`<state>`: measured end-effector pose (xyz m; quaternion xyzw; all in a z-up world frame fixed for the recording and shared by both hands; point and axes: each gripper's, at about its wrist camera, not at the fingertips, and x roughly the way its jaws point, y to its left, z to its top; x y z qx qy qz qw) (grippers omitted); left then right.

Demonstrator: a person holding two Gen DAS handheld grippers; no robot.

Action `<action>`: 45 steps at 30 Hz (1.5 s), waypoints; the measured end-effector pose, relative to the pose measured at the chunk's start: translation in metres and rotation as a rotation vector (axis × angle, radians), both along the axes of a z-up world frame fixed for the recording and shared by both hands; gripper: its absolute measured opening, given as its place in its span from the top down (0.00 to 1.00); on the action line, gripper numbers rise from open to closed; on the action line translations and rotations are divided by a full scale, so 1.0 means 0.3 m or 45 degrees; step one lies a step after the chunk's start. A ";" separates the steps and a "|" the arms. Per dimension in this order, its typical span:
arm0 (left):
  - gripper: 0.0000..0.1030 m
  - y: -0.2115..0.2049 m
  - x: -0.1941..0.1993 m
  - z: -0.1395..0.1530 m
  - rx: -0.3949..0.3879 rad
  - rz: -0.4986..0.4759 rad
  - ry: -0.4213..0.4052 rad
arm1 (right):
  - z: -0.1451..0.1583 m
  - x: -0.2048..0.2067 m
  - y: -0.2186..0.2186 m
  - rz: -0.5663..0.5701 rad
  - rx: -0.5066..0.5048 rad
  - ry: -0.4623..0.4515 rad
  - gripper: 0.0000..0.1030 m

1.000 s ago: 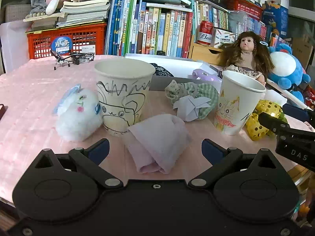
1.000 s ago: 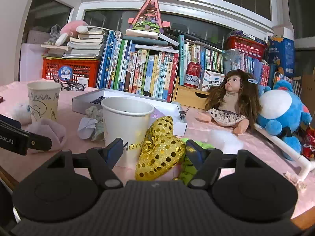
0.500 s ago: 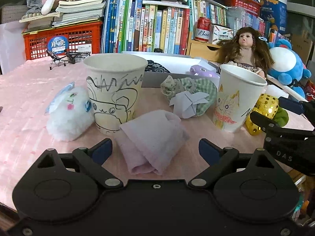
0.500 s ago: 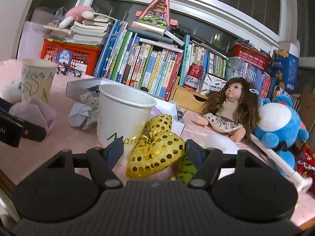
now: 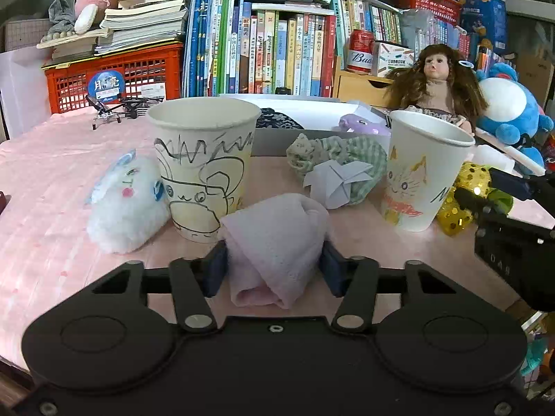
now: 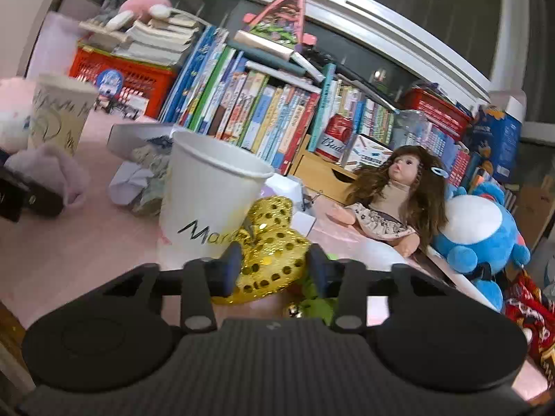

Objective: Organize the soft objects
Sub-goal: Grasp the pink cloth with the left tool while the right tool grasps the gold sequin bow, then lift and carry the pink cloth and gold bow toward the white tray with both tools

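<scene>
Left hand-held gripper (image 5: pixel 274 270): jaws closing, pads pressing the pink cloth (image 5: pixel 274 242) lying on the tabletop (image 5: pixel 52 187).
Right hand-held gripper (image 6: pixel 274 270): jaws closing, clamped on the gold sequin toy (image 6: pixel 270 256) beside the white cup (image 6: pixel 208 204).

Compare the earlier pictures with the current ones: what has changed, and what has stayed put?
Both grippers' jaws are closing: the left gripper onto the pink towel, the right gripper onto the gold sequinned toy. Both paper cups and the white plush remain where they were.
</scene>
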<state>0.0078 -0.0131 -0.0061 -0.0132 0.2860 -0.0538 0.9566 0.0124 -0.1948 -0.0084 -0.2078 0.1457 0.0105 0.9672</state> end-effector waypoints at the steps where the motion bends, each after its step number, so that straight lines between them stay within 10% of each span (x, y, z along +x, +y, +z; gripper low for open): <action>1: 0.56 -0.001 -0.002 0.002 0.004 -0.004 -0.001 | 0.005 0.000 -0.005 -0.012 0.015 -0.002 0.68; 26: 0.68 -0.010 -0.120 0.190 0.004 -0.144 -0.136 | 0.139 -0.020 -0.081 -0.046 0.119 -0.114 0.81; 32: 0.68 -0.009 -0.110 0.176 0.000 -0.138 -0.096 | 0.094 -0.049 -0.063 0.018 0.047 -0.042 0.36; 45: 0.68 -0.005 -0.086 0.155 0.001 -0.120 -0.082 | 0.027 0.014 -0.025 0.021 -0.020 0.020 0.19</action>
